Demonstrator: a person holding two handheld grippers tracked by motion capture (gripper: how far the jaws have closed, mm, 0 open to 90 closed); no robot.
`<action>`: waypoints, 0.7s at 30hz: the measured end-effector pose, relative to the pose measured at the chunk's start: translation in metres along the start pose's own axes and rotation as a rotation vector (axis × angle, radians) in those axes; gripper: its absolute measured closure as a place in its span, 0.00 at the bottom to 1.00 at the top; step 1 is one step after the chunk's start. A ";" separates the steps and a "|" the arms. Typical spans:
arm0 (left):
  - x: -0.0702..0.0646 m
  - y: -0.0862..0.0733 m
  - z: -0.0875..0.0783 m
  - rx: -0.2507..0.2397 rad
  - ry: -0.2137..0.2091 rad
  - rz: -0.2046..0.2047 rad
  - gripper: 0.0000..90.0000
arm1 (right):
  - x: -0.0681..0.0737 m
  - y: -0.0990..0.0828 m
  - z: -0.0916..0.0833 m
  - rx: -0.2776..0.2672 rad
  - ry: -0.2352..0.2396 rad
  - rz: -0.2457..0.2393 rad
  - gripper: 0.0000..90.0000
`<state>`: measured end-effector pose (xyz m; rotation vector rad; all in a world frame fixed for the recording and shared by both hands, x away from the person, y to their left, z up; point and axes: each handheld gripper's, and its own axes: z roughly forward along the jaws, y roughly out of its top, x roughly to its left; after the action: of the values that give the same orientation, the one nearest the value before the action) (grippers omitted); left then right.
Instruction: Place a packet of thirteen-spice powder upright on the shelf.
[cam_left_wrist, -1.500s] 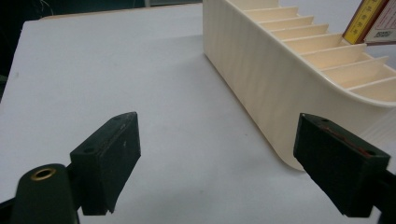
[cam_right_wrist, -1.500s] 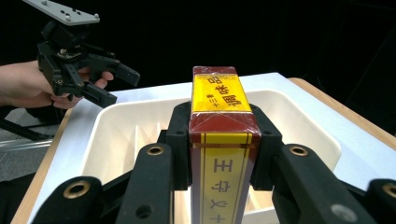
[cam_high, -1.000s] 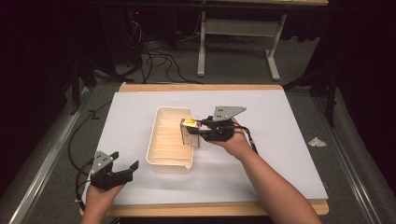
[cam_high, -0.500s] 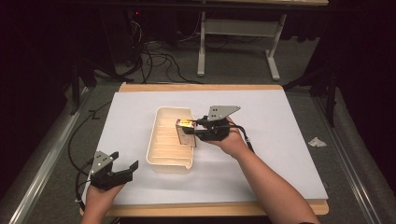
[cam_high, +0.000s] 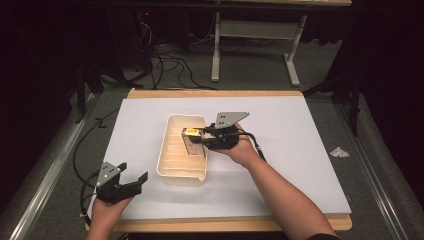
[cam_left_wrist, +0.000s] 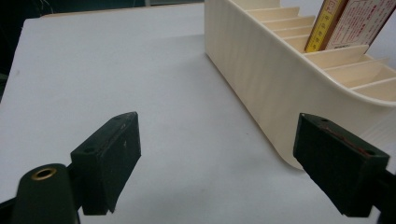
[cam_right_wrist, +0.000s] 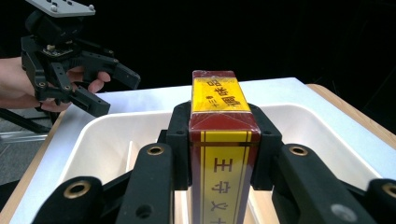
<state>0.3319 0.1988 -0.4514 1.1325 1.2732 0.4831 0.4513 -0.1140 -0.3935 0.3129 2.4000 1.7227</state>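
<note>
Left gripper (cam_high: 131, 183): It sits near the front edge of the table, close to the person. Its jaws are wide apart and there is nothing between them. It rests just beside the near end of the tray.

Table (cam_high: 300, 150): It has a big white sheet on top. The white part near the left gripper is bare.

Tray (cam_high: 172, 167): It is a long cream tray with thin walls that cut it into slots. The slots I can see at the near end have nothing in them.

Right gripper (cam_high: 196, 139): Its jaws are squeezed tight on the red and yellow box.

Box (cam_right_wrist: 219, 140): It is red and yellow with writing on it. It stands up over the far half of the tray, with its bottom part down among the slots.

Done so far: I think the box is almost in its slot.

Still to do: The gripper has not let go yet. I can't tell if the box sits all the way down.
</note>
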 end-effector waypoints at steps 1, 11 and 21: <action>0.000 0.000 0.000 0.001 -0.001 -0.001 0.17 | 0.000 0.000 0.003 -0.004 0.004 -0.004 0.76; 0.000 0.001 0.000 -0.002 -0.001 0.000 0.17 | 0.000 0.002 0.010 -0.008 0.009 -0.010 0.76; 0.001 0.001 -0.001 -0.004 0.001 -0.004 0.17 | -0.004 -0.005 0.019 -0.021 0.055 -0.016 0.77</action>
<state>0.3318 0.2006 -0.4510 1.1269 1.2744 0.4828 0.4602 -0.0993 -0.4045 0.2457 2.4141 1.7707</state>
